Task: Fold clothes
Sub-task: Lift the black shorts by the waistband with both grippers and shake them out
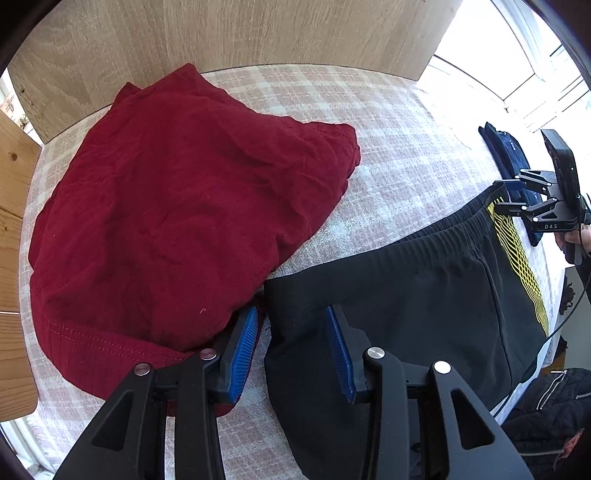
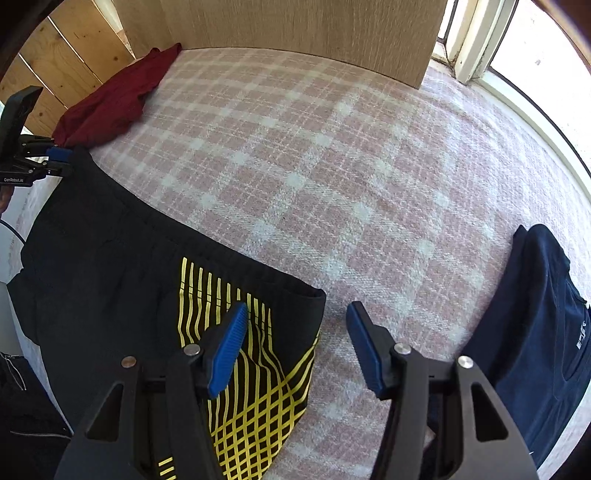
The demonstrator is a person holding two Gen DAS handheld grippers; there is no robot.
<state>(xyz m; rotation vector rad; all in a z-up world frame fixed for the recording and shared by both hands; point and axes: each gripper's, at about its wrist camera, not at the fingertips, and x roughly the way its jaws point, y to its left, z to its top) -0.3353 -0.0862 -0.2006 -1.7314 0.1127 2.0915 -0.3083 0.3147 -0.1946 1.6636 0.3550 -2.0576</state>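
Black shorts (image 1: 424, 295) with a yellow line pattern (image 2: 258, 387) lie flat on a pink plaid blanket (image 2: 332, 166). My left gripper (image 1: 291, 308) points down over their left edge. Its blue pads stand apart and nothing is pinched between them. My right gripper (image 2: 297, 304) hovers open over the waistband corner, with one finger above the yellow pattern and the other above the blanket. A crumpled red garment (image 1: 184, 221) lies just left of the shorts. Each gripper shows small in the other's view, the right gripper (image 1: 504, 195) and the left gripper (image 2: 61, 162).
A folded navy garment (image 2: 546, 332) lies at the right edge of the blanket. A wooden board (image 1: 258, 33) stands behind the bed, and pine planks (image 2: 74, 55) are on the left. A window frame (image 2: 480, 44) runs along the right. A dark jacket (image 1: 546, 417) lies beside the bed.
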